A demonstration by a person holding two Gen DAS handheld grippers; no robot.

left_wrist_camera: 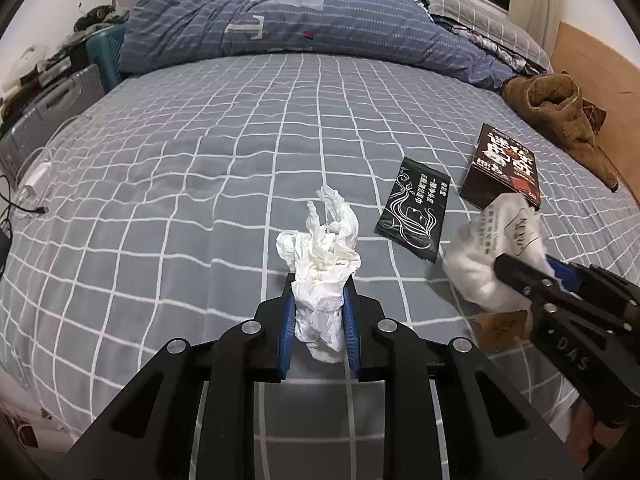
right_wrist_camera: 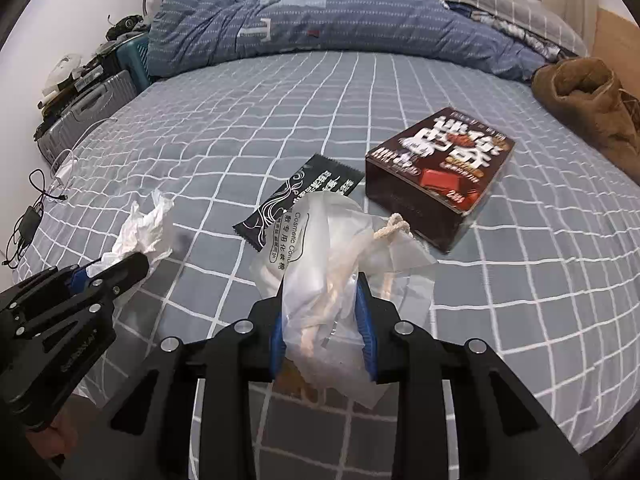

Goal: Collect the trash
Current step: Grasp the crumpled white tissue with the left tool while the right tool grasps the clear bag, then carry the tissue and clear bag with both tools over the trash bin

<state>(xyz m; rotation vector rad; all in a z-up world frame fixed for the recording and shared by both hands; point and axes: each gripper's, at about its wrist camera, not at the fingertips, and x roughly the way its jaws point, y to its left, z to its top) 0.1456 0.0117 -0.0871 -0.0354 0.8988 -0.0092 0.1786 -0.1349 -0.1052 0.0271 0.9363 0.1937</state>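
My left gripper (left_wrist_camera: 318, 285) is shut on a crumpled white tissue (left_wrist_camera: 326, 248), which sticks up between its blue pads above the grey checked bed sheet (left_wrist_camera: 192, 200). To its right, my right gripper (right_wrist_camera: 324, 285) is shut on a translucent plastic bag (right_wrist_camera: 320, 236) with printed text and a cord drawstring. In the left wrist view the same bag (left_wrist_camera: 488, 240) hangs from the right gripper (left_wrist_camera: 520, 268). A black sachet (right_wrist_camera: 298, 200) and a dark brown box (right_wrist_camera: 440, 168) lie on the sheet just beyond the bag. The left gripper (right_wrist_camera: 132, 265) with the tissue (right_wrist_camera: 144, 228) shows at the left of the right wrist view.
A rolled blue duvet (left_wrist_camera: 300, 20) and pillows line the bed's far side. A brown garment (left_wrist_camera: 560, 108) lies at the far right by a wooden panel. A grey suitcase (left_wrist_camera: 52, 108) stands off the left edge, with a white charger and cables (left_wrist_camera: 36, 180) near it.
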